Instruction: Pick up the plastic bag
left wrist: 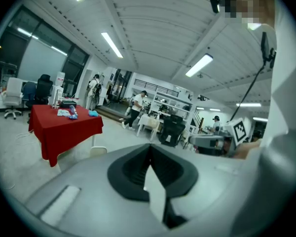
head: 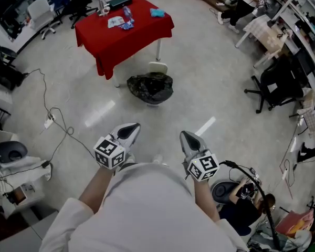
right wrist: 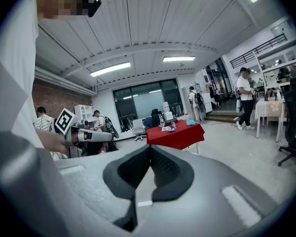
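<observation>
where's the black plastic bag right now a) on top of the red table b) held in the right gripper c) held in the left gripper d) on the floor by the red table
d: the head view shows the black plastic bag sitting on the floor beside the red table.

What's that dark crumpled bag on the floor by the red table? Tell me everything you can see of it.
The plastic bag is black, glossy and crumpled, bunched into a rounded heap. It sits on the pale floor in front of the red-clothed table, with a small white object behind it. A grey rim shows under its near edge, perhaps a bin. Nothing holds it.
</observation>
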Motion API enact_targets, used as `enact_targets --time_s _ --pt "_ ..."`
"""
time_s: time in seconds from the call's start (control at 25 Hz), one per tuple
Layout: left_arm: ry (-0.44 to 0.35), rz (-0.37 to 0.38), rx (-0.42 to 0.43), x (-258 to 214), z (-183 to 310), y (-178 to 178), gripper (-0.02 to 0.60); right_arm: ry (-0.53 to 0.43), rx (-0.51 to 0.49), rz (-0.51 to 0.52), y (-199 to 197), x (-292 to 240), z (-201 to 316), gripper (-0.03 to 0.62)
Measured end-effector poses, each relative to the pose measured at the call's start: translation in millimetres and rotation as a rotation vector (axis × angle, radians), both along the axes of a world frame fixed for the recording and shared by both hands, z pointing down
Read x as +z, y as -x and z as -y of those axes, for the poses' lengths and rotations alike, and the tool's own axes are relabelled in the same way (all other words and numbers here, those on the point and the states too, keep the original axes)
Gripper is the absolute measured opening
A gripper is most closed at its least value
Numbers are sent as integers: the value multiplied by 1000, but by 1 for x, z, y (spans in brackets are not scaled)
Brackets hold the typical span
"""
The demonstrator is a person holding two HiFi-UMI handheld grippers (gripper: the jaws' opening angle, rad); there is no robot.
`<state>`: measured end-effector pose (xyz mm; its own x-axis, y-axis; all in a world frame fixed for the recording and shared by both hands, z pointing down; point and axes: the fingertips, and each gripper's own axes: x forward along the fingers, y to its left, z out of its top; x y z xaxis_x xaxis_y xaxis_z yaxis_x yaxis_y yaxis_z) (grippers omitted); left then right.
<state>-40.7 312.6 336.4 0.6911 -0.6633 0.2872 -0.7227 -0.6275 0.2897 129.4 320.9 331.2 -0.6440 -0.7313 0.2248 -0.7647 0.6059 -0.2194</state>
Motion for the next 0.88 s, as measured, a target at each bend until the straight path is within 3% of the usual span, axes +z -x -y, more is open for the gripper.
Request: enact_targets --time_s 0.24,0.56,0.88 --pt "-60 91 4 1 2 -19 3 10 -45 4 -23 9 4 2" --pt "-34 66 -57 5 11 -25 3 24 -80 11 -47 21 16 2" --pt "-26 81 -60 8 45 -15 3 24 -42 9 -48 24 48 2"
